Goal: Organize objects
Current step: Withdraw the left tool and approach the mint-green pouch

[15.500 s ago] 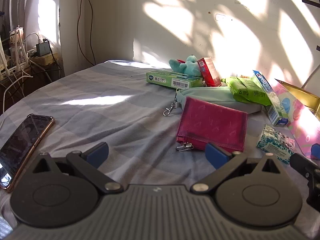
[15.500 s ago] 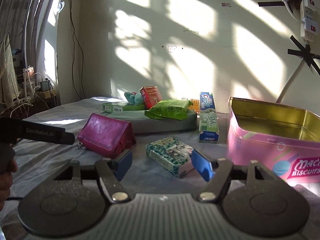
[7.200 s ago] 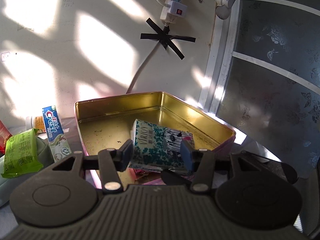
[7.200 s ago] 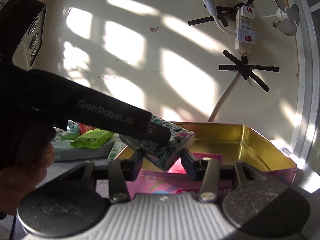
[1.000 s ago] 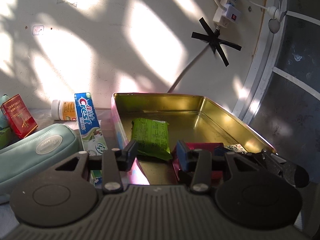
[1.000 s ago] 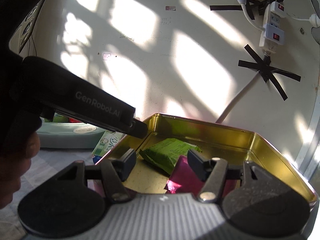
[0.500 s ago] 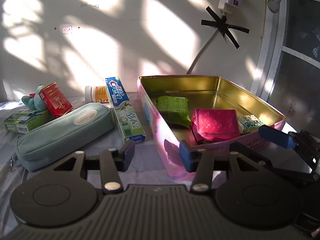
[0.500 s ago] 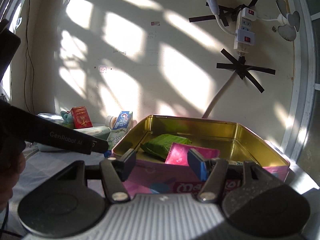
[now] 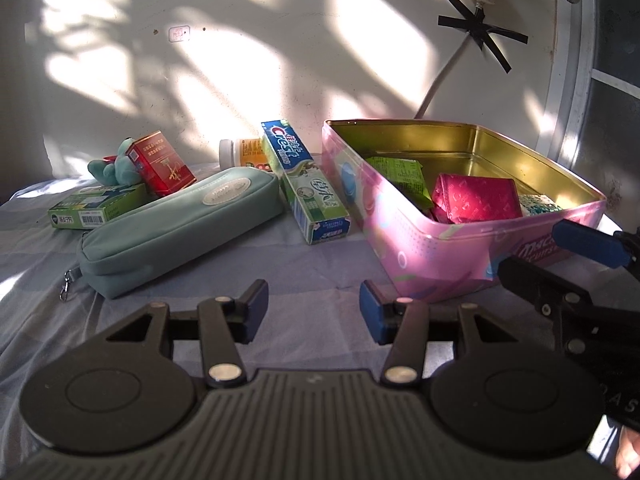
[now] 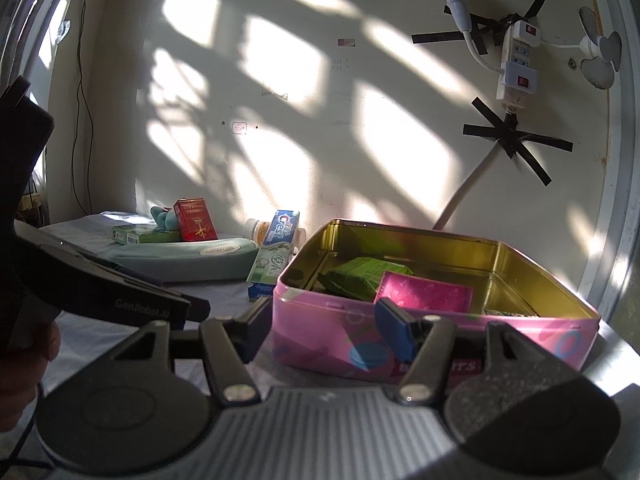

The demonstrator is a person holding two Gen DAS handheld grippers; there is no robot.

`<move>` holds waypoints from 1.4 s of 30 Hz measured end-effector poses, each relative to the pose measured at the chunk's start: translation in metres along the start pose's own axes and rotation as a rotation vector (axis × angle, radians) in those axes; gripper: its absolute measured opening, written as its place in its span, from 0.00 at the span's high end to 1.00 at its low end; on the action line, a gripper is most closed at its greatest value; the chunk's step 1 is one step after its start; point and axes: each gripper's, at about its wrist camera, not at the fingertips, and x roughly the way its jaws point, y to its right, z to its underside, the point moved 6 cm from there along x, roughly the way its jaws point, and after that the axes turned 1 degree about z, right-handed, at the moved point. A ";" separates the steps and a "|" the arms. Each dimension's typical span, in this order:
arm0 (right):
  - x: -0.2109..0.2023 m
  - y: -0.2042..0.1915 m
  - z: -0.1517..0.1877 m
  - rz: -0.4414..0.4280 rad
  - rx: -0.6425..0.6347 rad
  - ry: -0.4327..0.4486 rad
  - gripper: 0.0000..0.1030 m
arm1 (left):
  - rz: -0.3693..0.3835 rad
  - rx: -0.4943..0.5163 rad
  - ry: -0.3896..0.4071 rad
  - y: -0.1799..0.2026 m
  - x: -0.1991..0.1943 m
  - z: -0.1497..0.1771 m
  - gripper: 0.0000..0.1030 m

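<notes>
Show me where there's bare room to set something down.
Free: the blue-grey bedsheet in front of the mint-green zip pouch and the Crest toothpaste box, and the back of the pink biscuit tin. Crowded: the wall side, around the red carton.

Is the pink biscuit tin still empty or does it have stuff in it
Partly filled. The pink biscuit tin holds a green packet, a magenta pouch and a patterned tissue pack; gold floor shows behind.
</notes>
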 end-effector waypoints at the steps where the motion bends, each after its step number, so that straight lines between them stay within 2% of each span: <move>1: 0.000 -0.002 0.000 -0.003 -0.003 -0.001 0.43 | -0.004 -0.001 -0.002 -0.002 0.000 0.001 0.48; 22: 0.009 -0.049 0.005 -0.116 -0.061 -0.036 0.43 | -0.120 -0.060 -0.016 -0.065 0.006 0.019 0.47; 27: 0.016 -0.067 0.013 -0.153 -0.094 -0.065 0.43 | -0.158 -0.098 -0.004 -0.096 0.004 0.019 0.45; 32: 0.020 -0.078 0.018 -0.182 -0.112 -0.086 0.43 | -0.230 -0.158 0.013 -0.148 -0.002 0.014 0.41; 37: 0.025 -0.083 0.021 -0.196 -0.117 -0.103 0.43 | -0.174 -0.383 -0.024 -0.213 -0.004 0.014 0.41; 40: 0.028 -0.086 0.024 -0.205 -0.114 -0.119 0.43 | -0.054 -0.526 -0.060 -0.232 0.004 0.017 0.41; 42: 0.031 -0.088 0.024 -0.210 -0.117 -0.128 0.43 | -0.006 -0.562 -0.068 -0.234 0.012 0.013 0.41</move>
